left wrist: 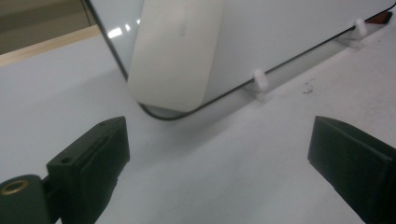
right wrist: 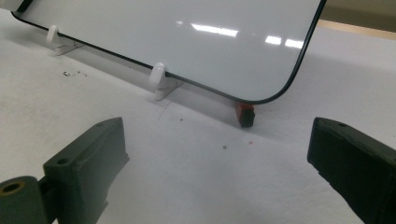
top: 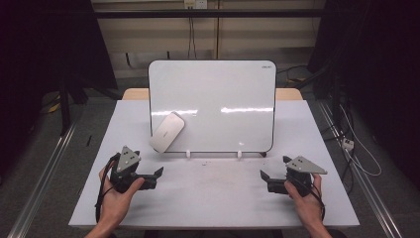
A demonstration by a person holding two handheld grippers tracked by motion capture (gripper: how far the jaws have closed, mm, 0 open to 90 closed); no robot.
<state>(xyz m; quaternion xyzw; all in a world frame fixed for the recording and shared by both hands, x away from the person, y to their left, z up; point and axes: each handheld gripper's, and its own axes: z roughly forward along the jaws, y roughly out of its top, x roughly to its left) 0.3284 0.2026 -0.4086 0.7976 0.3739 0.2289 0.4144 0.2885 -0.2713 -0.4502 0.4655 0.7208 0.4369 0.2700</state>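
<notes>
A whiteboard (top: 218, 94) stands propped on small white clips (top: 188, 154) at the back of the white table (top: 218, 198). A flat white eraser (top: 167, 131) clings to its lower left corner, tilted; it looms close in the left gripper view as eraser (left wrist: 175, 51) against the whiteboard (left wrist: 289, 28). My left gripper (top: 158, 173) rests at the front left, jaws wide apart and empty, short of the eraser. My right gripper (top: 264, 177) rests at the front right, open and empty, facing the whiteboard (right wrist: 187, 42) and a small red and black object (right wrist: 245, 114) under its corner.
White clips (right wrist: 159, 74) hold the board's bottom edge. Small dark specks (top: 208, 162) lie on the table in front of the board. A wooden surface (top: 136, 93) shows behind the table. Cables (top: 356, 148) trail on the floor to the right.
</notes>
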